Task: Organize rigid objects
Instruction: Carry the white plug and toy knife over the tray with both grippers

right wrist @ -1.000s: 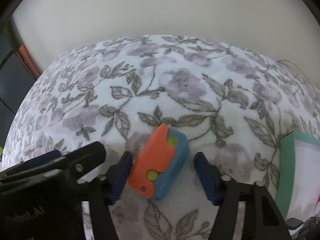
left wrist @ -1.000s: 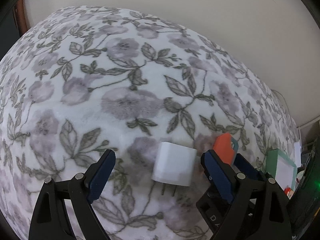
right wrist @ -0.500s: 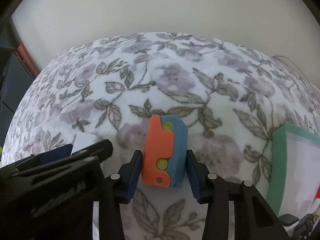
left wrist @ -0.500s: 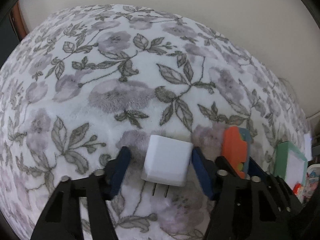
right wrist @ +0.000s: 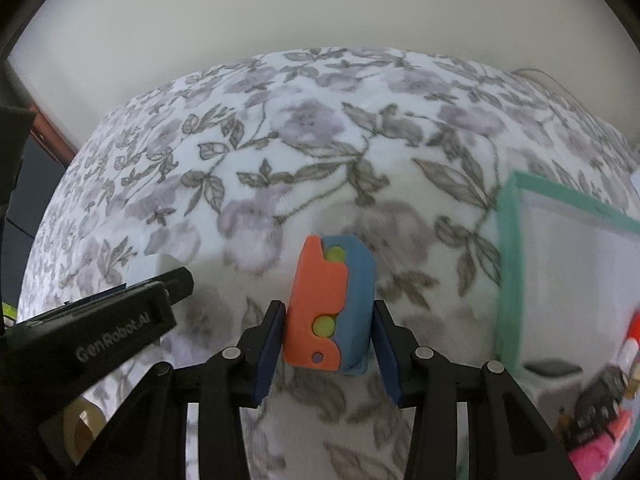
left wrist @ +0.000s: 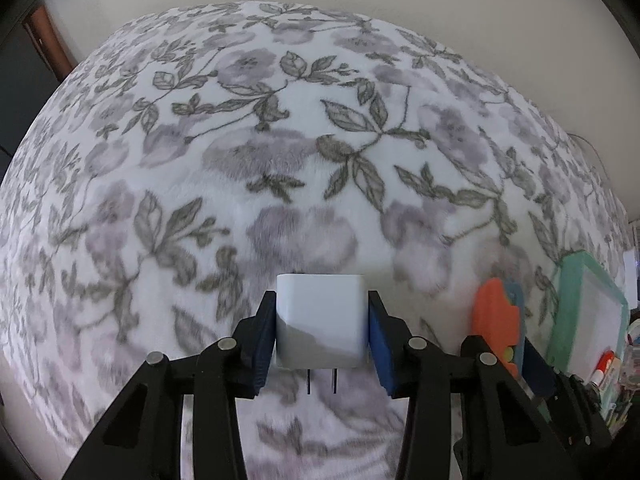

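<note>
Left gripper point(left wrist: 322, 330): blue pads, jaws just closing, pressed on both sides of white cube-shaped plug adapter point(left wrist: 321, 320)
Prongs: pointing toward camera
Surface: floral fleece blanket point(left wrist: 280, 140)
Right side: orange-and-blue plastic block point(left wrist: 498, 320), mint-rimmed box point(left wrist: 560, 320)

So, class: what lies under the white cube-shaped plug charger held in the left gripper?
Under the white cube-shaped plug charger, two metal prongs point down over the floral fleece blanket. The left gripper hides the blanket patch directly beneath.
</note>
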